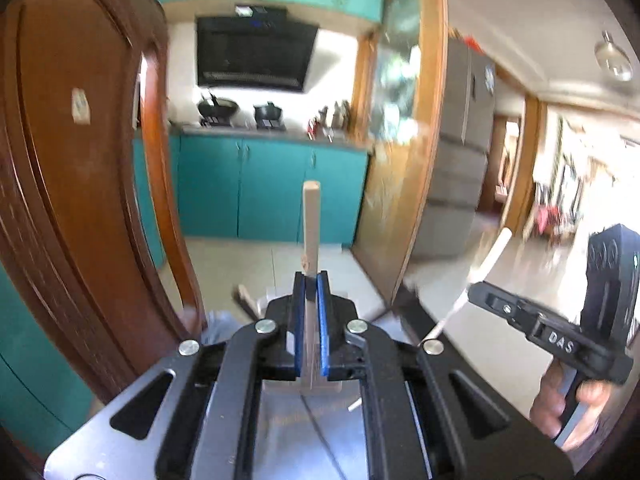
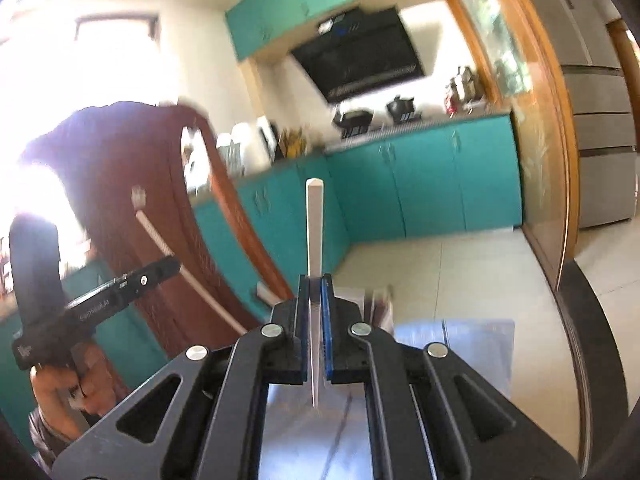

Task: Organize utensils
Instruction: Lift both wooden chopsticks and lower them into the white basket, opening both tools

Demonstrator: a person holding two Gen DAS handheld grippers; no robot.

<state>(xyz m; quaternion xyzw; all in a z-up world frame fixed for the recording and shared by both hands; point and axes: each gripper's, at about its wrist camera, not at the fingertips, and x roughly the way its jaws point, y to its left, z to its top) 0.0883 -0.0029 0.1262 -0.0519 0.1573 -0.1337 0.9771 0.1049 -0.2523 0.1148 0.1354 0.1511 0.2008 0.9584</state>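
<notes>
While both utensils ride high off the table, left gripper (image 1: 311,280) pinches a wooden-handled utensil (image 1: 311,222) pointing 12 o'clock; right gripper (image 2: 315,280) pinches a white-handled one (image 2: 315,228) likewise. Carry step, I judge; next calls for lowering into a holder, unseen

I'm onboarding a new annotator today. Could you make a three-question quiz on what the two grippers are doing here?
1. True or false: the left gripper is open with nothing between its fingers.
2. What is the right gripper shut on? A) a metal ladle B) a white chopstick C) a sponge
3. Fill in: behind both grippers, the kitchen cabinets are ____ in colour.

Key:
1. False; it is shut on a pale wooden chopstick pointing up.
2. B, the white chopstick.
3. Teal.
</notes>
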